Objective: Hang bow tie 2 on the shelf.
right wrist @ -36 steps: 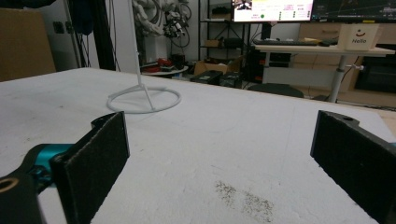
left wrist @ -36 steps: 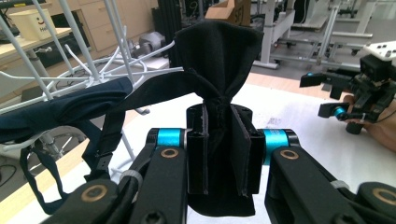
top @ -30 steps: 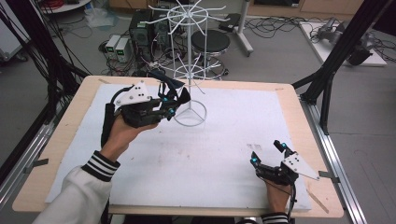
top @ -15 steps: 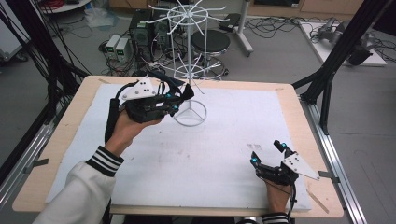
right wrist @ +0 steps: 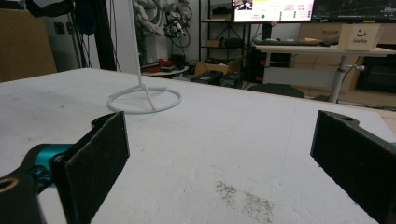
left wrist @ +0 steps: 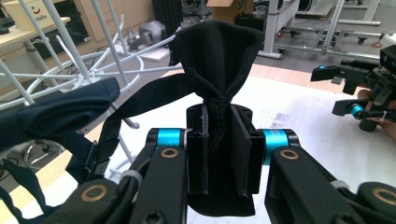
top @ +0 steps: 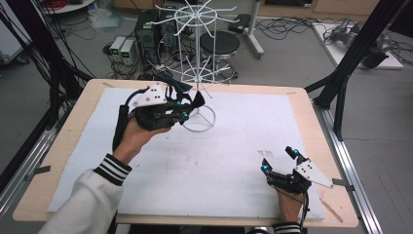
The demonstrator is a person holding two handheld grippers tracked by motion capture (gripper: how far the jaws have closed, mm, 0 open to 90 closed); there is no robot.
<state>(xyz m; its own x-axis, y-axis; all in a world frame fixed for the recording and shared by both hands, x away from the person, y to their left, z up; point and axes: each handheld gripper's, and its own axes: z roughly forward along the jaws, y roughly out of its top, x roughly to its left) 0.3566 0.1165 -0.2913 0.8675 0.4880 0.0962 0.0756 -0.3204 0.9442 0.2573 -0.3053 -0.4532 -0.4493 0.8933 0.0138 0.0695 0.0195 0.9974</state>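
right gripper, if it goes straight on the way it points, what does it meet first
Probably the white wire rack's ring base. The open right gripper looks across bare white table cover toward it, though the ring sits left of centre, so it might pass beside it.

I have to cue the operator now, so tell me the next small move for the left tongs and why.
Probably ease the left tongs a little further toward the white wire rack and raise the black cloth to one of its prongs. The jaws are shut on the pinched cloth, which sits right beside the rack, not yet hung. The right tongs rest open on the table, apart from it.
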